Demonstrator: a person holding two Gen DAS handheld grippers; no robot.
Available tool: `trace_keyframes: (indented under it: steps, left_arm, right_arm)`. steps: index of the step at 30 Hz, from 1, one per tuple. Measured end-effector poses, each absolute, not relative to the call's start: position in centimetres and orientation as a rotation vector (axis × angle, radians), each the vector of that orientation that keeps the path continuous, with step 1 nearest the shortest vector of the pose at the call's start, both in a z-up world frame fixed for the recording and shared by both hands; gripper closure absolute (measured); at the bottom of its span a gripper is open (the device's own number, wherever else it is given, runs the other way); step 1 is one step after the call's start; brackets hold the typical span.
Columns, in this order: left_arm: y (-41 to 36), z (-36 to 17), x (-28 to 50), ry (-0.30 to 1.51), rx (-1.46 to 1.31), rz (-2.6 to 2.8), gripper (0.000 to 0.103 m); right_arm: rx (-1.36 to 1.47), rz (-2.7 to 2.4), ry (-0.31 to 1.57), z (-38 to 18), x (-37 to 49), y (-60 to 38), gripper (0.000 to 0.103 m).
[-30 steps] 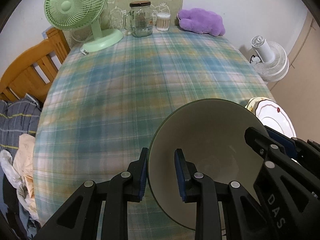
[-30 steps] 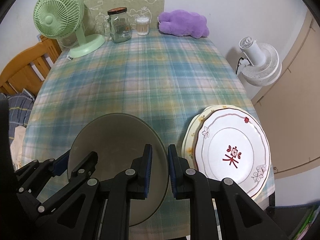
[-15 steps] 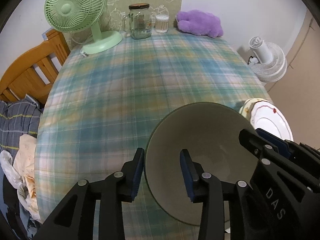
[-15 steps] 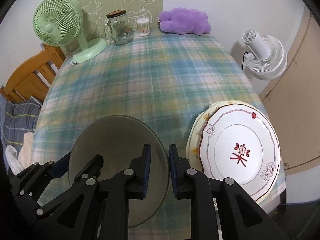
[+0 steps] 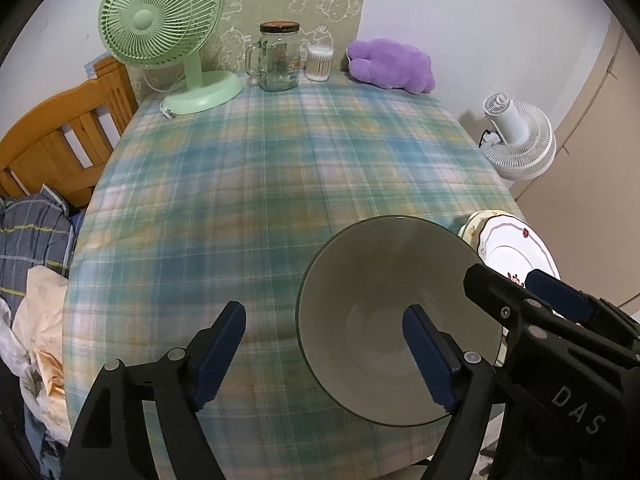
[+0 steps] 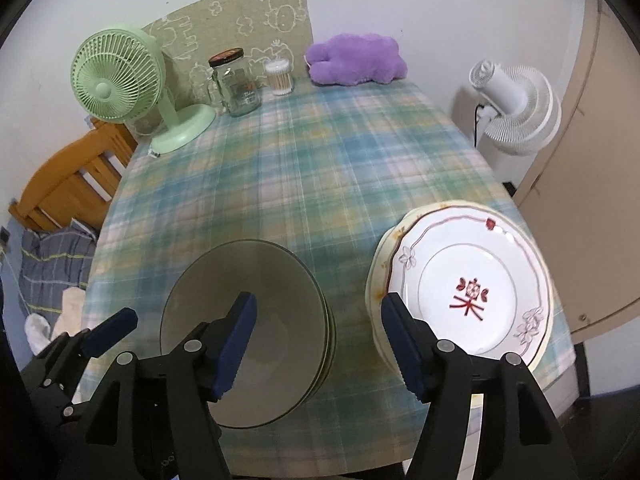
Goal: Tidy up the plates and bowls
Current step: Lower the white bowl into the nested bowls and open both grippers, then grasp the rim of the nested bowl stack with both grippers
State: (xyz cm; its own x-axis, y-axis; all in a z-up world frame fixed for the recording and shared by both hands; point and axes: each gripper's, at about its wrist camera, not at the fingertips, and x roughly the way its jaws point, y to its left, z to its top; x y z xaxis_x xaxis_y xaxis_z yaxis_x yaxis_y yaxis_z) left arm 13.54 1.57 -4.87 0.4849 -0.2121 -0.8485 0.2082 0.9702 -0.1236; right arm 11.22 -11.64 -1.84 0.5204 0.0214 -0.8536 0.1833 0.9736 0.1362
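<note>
Your left gripper (image 5: 324,332) is spread wide, one finger outside and one over the grey-green bowl stack (image 6: 246,330), gripping nothing. Your right gripper (image 6: 318,326) is likewise spread and holds nothing. The bowls sit nested, mouths up, near the front edge of the plaid tablecloth (image 6: 320,168). Just beside them on the right, the stacked floral plates (image 6: 464,284) lie flat, faces up.

Both wrist views look down close, sharing bowls (image 5: 394,316) and plates (image 6: 466,286).
</note>
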Motion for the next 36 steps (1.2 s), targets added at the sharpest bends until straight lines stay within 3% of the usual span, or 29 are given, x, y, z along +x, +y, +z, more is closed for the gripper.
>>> trace_keyframes:
  steps: [27,32,36]
  left_arm:
    - [-1.2,-8.8,14.9,1.179,0.015,-0.017,0.021]
    - [-1.3,-9.5,14.8,1.205,0.027,0.004,0.021]
    - [-1.3,-9.7,14.9,1.212,0.023,0.003,0.022]
  right_arm:
    - [0.268,0.263,1.243,-8.8,16.5,-13.6,0.036]
    - [0.284,0.317,1.285,-9.8,16.4,-13.0,0.055]
    - [0.269,0.311,1.287,-9.7,16.5,-12.9,0.064]
